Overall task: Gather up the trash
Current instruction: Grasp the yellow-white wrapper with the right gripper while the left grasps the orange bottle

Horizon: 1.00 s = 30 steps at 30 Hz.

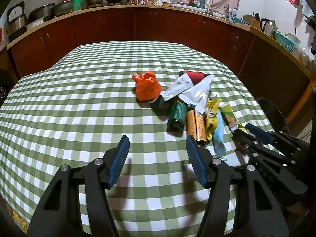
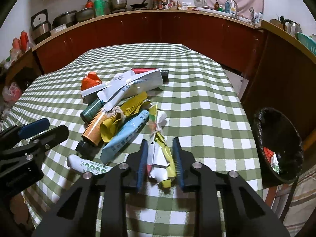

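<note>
A pile of trash lies on the green checked tablecloth (image 1: 79, 102): an orange plastic bag (image 1: 147, 86), white pouches (image 1: 187, 90), a green can (image 1: 176, 114), an orange tube (image 1: 195, 126), a light blue wrapper (image 2: 126, 138). My right gripper (image 2: 160, 158) is closed around a crumpled yellow-and-white wrapper (image 2: 161, 162) at the near edge of the pile. My left gripper (image 1: 157, 158) is open and empty above bare cloth, left of the pile. It also shows in the right wrist view (image 2: 39, 132).
A black-lined trash bin (image 2: 276, 146) with some trash inside stands off the table's right edge. Dark red cabinets (image 1: 138, 23) with a counter full of pots, bottles and a sink run behind the table. A white printed packet (image 2: 86, 165) lies near the front edge.
</note>
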Motion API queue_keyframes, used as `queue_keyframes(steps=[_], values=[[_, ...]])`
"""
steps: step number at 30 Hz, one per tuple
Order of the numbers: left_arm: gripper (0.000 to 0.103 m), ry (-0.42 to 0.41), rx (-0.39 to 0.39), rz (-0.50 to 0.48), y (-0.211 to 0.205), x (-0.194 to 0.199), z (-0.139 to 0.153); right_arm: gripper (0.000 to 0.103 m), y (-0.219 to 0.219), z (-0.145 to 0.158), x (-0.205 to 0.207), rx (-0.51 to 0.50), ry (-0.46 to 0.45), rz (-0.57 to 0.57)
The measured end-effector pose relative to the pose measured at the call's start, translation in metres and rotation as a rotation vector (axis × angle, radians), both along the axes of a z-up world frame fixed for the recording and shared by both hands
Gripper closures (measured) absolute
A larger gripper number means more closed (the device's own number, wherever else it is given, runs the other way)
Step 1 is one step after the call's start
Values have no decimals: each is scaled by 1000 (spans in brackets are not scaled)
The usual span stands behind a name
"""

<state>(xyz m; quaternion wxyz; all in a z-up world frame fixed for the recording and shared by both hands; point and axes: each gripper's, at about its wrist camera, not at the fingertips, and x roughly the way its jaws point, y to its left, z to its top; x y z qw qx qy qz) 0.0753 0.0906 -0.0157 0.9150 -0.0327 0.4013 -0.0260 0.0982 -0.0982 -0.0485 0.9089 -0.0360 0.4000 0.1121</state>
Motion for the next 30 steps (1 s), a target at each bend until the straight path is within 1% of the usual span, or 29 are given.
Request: queue_keyframes(steps=[2, 7, 12, 16, 19, 22, 25, 26, 27, 30], values=[[45, 2, -5, -13, -5, 1, -1, 81, 0, 0, -1, 2, -4, 3], [45, 5, -15, -48, -20, 4, -2, 81, -11, 3, -3, 19, -23, -13], [47, 28, -23, -85, -33, 14, -8, 81, -21, 5, -4, 28, -35, -24], [47, 60, -23, -90, -38, 19, -15, 81, -28, 5, -5, 39, -38, -33], [54, 80, -18, -86, -39, 22, -21, 81, -32, 5, -5, 45, -39, -34], [62, 71, 2, -87, -40, 23, -21, 81, -34, 6, -5, 50, -41, -32], [71, 67, 2, -85, -40, 24, -21, 81, -35, 6, -5, 52, -42, -33], [77, 65, 5, -85, -40, 25, -22, 81, -35, 6, -5, 52, -43, -32], [79, 62, 10, -86, -40, 25, -22, 81, -35, 5, -5, 51, -42, -32], [79, 53, 11, -93, -40, 24, -22, 81, -36, 6, -6, 48, -48, -27]])
